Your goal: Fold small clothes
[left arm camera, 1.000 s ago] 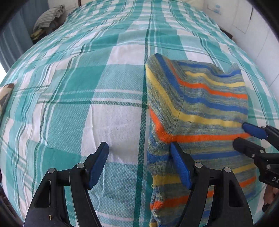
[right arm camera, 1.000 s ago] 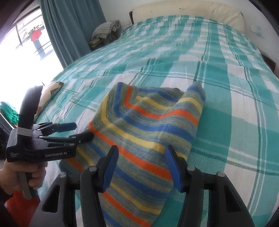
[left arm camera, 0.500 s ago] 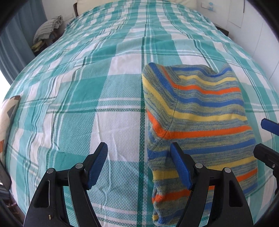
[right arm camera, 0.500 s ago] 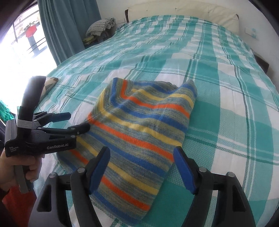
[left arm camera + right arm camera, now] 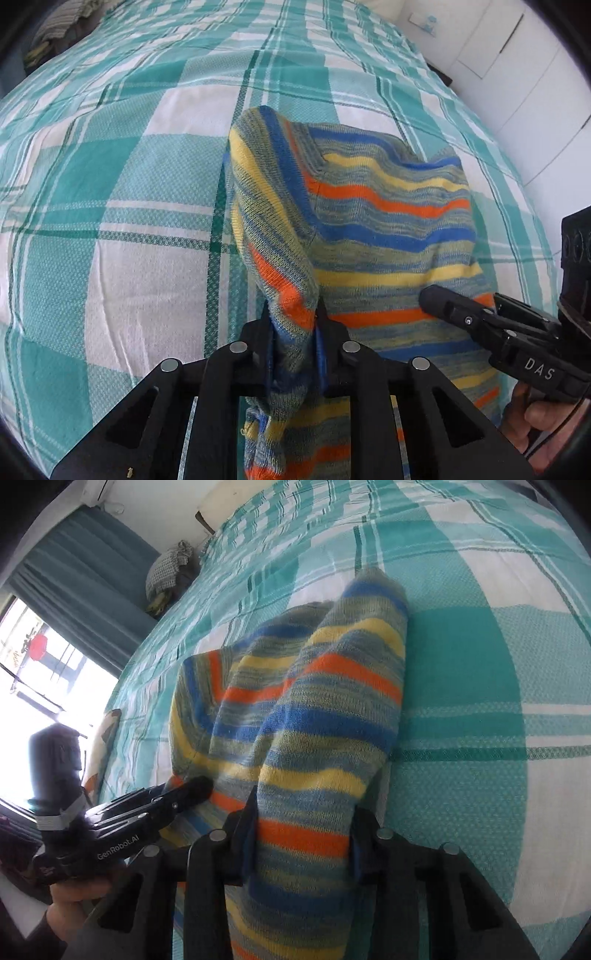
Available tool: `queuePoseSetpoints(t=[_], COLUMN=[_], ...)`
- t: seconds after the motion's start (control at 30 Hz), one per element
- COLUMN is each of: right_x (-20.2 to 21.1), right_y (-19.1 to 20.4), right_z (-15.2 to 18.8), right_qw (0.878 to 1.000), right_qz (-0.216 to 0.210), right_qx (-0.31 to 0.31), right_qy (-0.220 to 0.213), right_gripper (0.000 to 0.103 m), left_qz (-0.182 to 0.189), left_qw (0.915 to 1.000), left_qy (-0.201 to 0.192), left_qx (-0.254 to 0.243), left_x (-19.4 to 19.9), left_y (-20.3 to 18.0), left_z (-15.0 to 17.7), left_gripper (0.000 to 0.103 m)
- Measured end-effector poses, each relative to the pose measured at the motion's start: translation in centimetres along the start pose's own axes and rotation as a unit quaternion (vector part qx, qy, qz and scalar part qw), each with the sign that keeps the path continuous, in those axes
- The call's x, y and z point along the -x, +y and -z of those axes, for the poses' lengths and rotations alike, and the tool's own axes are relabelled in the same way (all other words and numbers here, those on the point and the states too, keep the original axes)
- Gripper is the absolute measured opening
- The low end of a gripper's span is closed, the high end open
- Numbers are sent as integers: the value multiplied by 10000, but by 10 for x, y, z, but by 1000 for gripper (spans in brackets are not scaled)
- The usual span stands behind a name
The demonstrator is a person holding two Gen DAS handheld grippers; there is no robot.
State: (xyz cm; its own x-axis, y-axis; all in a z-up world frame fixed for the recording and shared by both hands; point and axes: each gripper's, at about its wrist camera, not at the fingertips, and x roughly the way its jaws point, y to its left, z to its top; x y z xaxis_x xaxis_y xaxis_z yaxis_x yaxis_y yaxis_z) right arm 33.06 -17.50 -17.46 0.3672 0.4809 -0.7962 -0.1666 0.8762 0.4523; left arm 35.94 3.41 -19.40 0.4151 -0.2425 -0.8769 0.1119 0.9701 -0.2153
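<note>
**Both near corners pinched**

Since a second earlier, the striped knit garment [image 5: 388,221] on the plaid bedspread [image 5: 129,184] bunched as the left gripper [image 5: 295,332] and right gripper [image 5: 303,827] were closing on its near edge, apparently to lift it for folding.

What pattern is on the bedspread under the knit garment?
A teal, white and dark green plaid on the bedspread; the left wrist view shows it best.

A ribbed, matt knit striped garment [image 5: 369,229] lies on a coarse woven checked bedspread [image 5: 122,177], gripped by matt black plastic grippers with small shiny metal pins.
</note>
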Motion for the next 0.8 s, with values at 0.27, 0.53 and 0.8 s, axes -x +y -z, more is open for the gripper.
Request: queuePoseSetpoints(t=[0.27,0.53,0.8], right_x=[87,81,125], right_y=[60,40,9], right_z=[-21,-66,40], right_qw=[9877,9929,9840], right_qz=[250,553,1407], right_qx=[1001,668,951], right_qy=[-1179,-818,-537], right_gripper=[25,76,92], left_qz=[274,-901,-1907], left_qw=[9910,9931,9724], left_qy=[-1222,-657,-957], left_qx=[-482,-359,-947], left_x=[100,57,109], left_y=[-33,-17,-22], left_z=[-32,-36,102], left_gripper=[14,65,96])
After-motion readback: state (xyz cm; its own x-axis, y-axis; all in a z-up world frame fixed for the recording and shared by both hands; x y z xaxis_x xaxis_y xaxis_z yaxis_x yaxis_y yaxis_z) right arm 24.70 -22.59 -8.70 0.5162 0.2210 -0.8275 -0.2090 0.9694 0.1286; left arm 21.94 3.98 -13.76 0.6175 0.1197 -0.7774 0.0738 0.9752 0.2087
